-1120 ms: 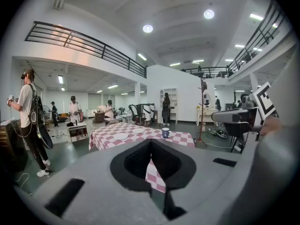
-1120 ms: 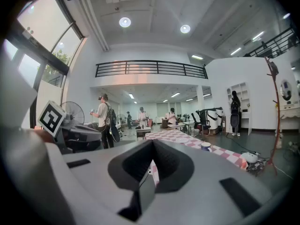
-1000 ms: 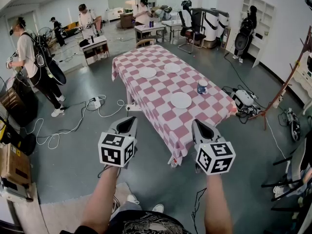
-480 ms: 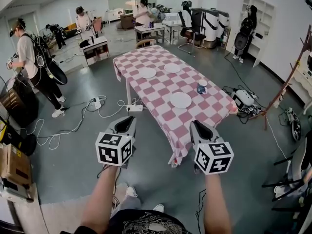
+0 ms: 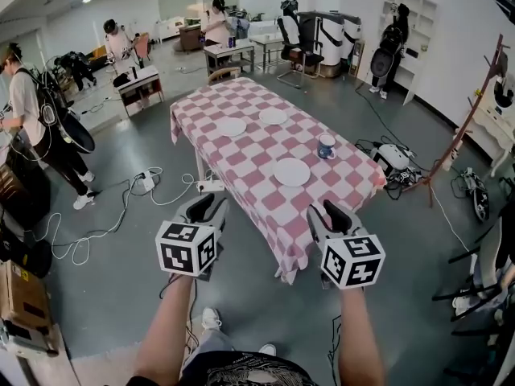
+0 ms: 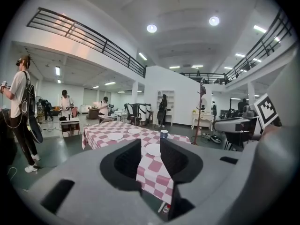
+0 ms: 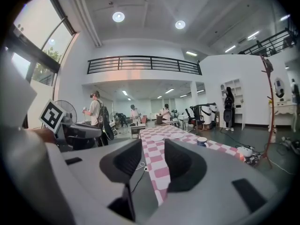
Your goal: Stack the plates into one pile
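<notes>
White round ceramic plates (image 5: 291,171), 3 of them, lie well apart on the pink-checked cloth desk (image 5: 256,185) in head view, none stacked yet. Vs 1 s ago the desk looks nearer. Left gripper view: grey left gripper (image 5: 209,203) has its fingers (image 6: 132,157) released & opening, clenched before, nothing betw. them. Right gripper view: right gripper (image 5: 323,211) same, empty, so prob. prepping the first pick-up.

The left tongs (image 6: 150,145) are opening with nothing between them. Beyond, a checked worktop (image 6: 96,135) carries a near plate (image 6: 153,149), a far left plate (image 6: 115,136), a far right plate (image 6: 134,131) and a cup (image 6: 163,133).
</notes>
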